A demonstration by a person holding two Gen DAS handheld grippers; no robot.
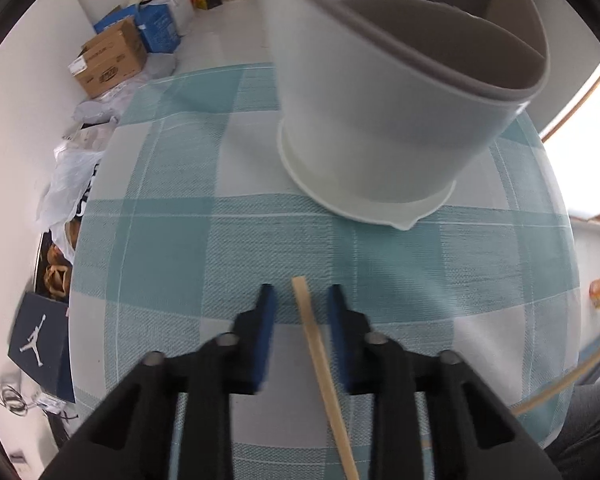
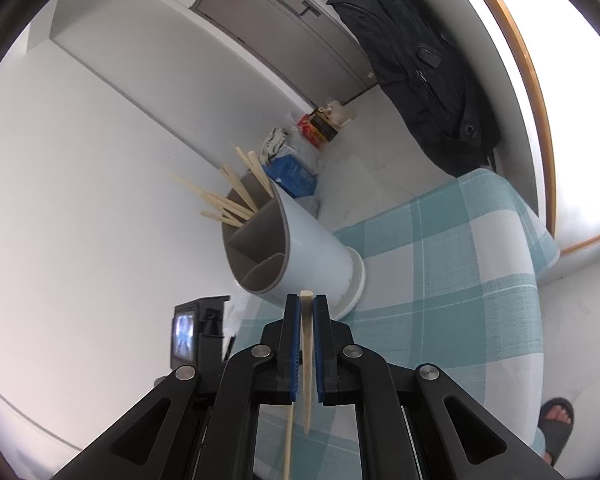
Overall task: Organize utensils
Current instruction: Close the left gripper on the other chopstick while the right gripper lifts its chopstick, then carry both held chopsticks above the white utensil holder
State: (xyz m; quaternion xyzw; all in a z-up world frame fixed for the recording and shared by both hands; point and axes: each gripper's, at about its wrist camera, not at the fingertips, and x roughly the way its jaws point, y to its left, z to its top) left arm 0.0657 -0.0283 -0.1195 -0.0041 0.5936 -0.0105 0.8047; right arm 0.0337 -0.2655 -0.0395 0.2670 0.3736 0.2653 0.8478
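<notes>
Chopstick [image 2: 307, 344], pale wood, clamped between the blue pads of the right tool [image 2: 307, 300], which is closed on it above the checked worktop [image 2: 460, 280]. A second chopstick [image 1: 320, 360] lies on the worktop between the spread, empty fingers of the left tool [image 1: 302, 294], touching neither. Beyond stands a white divided utensil holder [image 2: 312, 248], one compartment holding several chopsticks [image 2: 228, 204].
</notes>
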